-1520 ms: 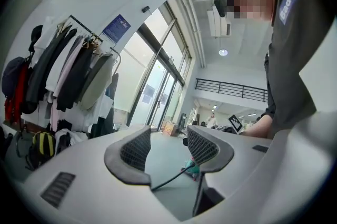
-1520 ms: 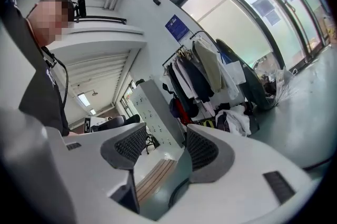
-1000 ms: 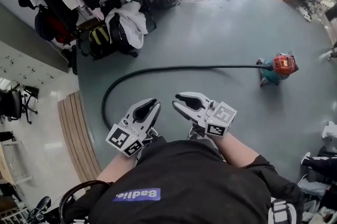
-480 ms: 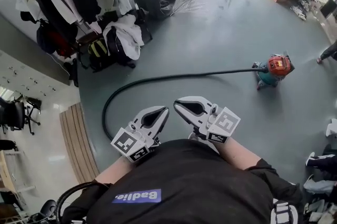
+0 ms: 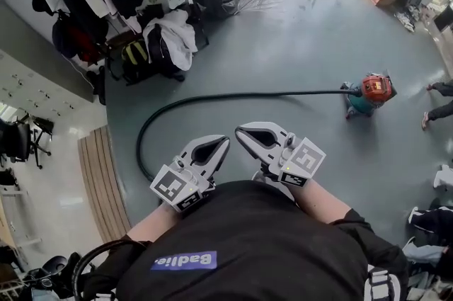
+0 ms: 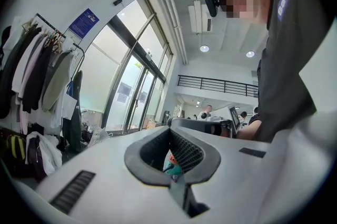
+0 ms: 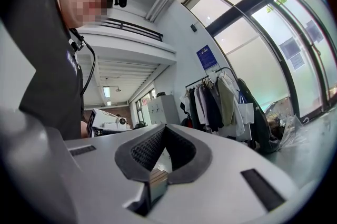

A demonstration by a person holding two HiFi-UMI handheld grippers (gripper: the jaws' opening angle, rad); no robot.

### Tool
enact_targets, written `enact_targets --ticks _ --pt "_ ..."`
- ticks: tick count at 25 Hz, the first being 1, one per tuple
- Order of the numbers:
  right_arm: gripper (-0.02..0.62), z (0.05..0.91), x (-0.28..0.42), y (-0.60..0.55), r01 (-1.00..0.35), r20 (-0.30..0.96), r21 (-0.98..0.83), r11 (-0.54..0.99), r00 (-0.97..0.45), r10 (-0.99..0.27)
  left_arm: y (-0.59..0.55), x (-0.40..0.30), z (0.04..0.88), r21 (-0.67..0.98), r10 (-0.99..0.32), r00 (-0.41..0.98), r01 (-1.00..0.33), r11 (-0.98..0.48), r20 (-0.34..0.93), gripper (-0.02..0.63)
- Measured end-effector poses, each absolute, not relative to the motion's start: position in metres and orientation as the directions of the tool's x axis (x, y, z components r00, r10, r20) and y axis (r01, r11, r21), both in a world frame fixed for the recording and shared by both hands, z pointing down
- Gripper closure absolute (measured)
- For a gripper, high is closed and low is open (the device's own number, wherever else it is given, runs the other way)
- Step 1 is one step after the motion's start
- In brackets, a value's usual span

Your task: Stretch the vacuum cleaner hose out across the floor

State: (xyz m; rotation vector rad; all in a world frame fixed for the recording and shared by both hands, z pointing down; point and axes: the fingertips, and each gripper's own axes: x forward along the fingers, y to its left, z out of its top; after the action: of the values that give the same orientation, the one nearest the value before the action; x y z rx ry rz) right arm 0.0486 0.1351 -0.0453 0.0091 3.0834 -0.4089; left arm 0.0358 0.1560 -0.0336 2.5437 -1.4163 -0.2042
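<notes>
Vacuum cleaner hose [image 5: 248,95] lies curved across floor [image 5: 311,30], ungripped. Left gripper [image 5: 224,144] jaws closed, empty; right gripper [image 5: 241,131] jaws have just closed, empty.

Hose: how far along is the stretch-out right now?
Done: the hose runs nearly straight from the vacuum across the floor. In hand: nothing; the left gripper and right gripper are shut and empty, held level. Left: the near end curves back in a loop toward the person, and that bend needs pulling out.
</notes>
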Motion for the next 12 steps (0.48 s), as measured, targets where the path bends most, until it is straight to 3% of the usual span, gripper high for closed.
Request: enact_targets --ticks 12 --pt "0.592 -0.039 0.054 0.152 0.031 -0.015 -0.261 0.965 -1.000 0.028 0.165 0.039 -0.030 0.257 -0.866 0.501 -0.835 -0.486 -0.011 0.598"
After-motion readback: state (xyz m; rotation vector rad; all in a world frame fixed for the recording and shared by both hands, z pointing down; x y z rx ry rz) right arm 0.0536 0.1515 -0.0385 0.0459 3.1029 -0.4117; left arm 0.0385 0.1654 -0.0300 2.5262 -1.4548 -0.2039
